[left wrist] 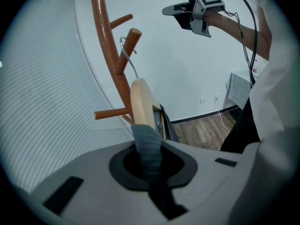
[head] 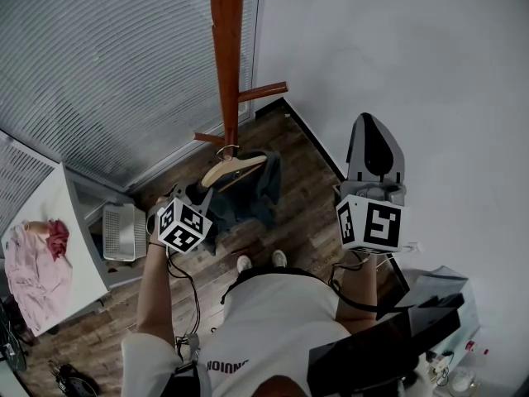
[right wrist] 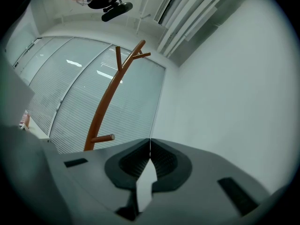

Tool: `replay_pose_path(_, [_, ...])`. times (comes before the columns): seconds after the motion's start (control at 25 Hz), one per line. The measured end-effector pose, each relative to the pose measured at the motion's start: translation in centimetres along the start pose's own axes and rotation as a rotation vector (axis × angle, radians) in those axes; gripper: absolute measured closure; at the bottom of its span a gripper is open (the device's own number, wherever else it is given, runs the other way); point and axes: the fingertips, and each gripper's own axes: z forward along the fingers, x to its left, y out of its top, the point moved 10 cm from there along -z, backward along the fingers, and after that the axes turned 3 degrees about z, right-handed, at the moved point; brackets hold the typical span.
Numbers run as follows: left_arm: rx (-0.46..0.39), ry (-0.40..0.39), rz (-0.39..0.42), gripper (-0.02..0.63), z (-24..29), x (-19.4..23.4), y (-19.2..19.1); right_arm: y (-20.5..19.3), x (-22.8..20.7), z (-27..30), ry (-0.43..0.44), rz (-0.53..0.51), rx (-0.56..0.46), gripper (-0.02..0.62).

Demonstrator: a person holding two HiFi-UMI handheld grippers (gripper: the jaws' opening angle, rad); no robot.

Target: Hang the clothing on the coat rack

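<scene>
Clothing, dark, perhaps denim, drapes a wooden hanger.

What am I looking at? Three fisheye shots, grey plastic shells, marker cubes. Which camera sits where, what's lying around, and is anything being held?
No robot: a person holds a two-jaw gripper in each hand; the marker cubes belong to them. The head view looks down from the person's head; the two gripper views ride on the grippers, looking along their jaws. The left gripper is shut on a dark garment draped on a wooden hanger, whose wire hook is at a peg of the coat rack. The right gripper is shut, empty, raised near the wall. At left, a white table bears pink cloth; a white basket stands beside it.
</scene>
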Motion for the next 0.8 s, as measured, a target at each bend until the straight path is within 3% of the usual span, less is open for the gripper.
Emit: replay_pose_path(0.8, [-0.017, -0.047, -0.031, 0.572, 1.7, 0.7, 0.0, -0.3, 0.8, 0.5, 0.003, 0.023, 0.029, 0.574])
